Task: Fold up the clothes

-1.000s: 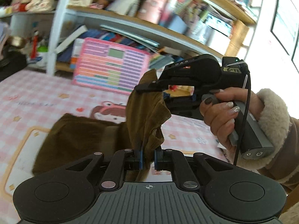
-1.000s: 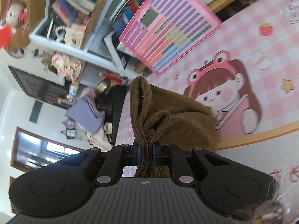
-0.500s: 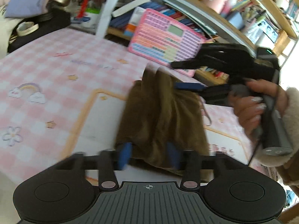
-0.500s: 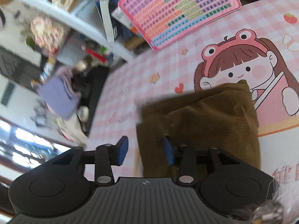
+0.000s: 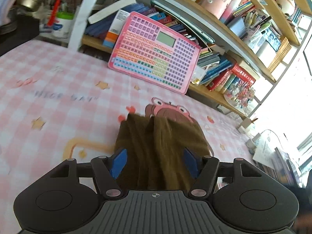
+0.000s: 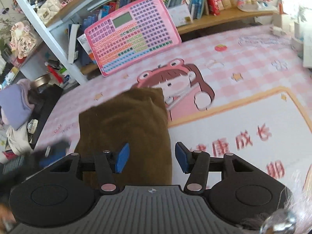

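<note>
A brown corduroy garment (image 5: 159, 148) lies folded in a compact pile on the pink checked mat (image 5: 58, 97). It also shows in the right wrist view (image 6: 124, 124). My left gripper (image 5: 155, 161) is open, its blue pads to either side of the garment's near end, not closed on it. My right gripper (image 6: 150, 159) is open over the garment's near right edge, holding nothing. The left gripper shows as a dark blur in the right wrist view (image 6: 52, 152).
A pink keyboard toy (image 5: 156, 52) leans against the bookshelf (image 5: 224, 29) at the back of the mat. A dark tray with cups and pens (image 5: 23, 19) stands at the far left. A cartoon girl print (image 6: 175, 81) lies just beyond the garment.
Both grippers held the garment lifted a second ago. They lowered it onto the mat, opened, and have drawn back; the right gripper and hand have left the left wrist view.
</note>
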Demonstrator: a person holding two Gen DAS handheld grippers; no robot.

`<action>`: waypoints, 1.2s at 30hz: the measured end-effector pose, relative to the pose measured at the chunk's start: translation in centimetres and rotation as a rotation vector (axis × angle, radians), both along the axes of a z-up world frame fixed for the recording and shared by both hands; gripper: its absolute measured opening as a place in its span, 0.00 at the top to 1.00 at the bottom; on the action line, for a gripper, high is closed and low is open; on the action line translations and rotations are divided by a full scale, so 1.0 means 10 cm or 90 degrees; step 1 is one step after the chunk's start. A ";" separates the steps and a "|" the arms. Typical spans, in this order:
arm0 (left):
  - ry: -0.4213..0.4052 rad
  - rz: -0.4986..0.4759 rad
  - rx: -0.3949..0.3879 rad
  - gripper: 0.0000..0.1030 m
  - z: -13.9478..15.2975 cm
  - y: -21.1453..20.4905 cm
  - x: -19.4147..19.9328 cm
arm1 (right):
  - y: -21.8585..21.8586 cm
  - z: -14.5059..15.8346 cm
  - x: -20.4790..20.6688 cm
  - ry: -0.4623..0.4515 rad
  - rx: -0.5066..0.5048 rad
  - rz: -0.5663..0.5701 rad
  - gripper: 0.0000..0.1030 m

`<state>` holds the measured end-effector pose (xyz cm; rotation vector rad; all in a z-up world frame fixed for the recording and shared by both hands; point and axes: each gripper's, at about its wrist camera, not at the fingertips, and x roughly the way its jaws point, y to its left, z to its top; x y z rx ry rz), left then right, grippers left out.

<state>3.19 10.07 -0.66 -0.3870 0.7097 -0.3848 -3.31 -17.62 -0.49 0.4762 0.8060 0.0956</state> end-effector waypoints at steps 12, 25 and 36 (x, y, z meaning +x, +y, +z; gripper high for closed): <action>-0.141 -0.091 0.066 1.00 0.25 -0.24 0.17 | 0.34 -0.14 0.06 0.016 -0.043 0.005 0.49; 0.023 -0.009 -0.053 0.72 -0.32 0.16 0.71 | 0.48 -0.20 0.15 0.028 -0.075 0.012 0.43; -0.006 -0.055 0.087 0.91 -0.41 -0.24 0.82 | 0.46 -0.20 0.09 0.034 -0.079 -0.004 0.41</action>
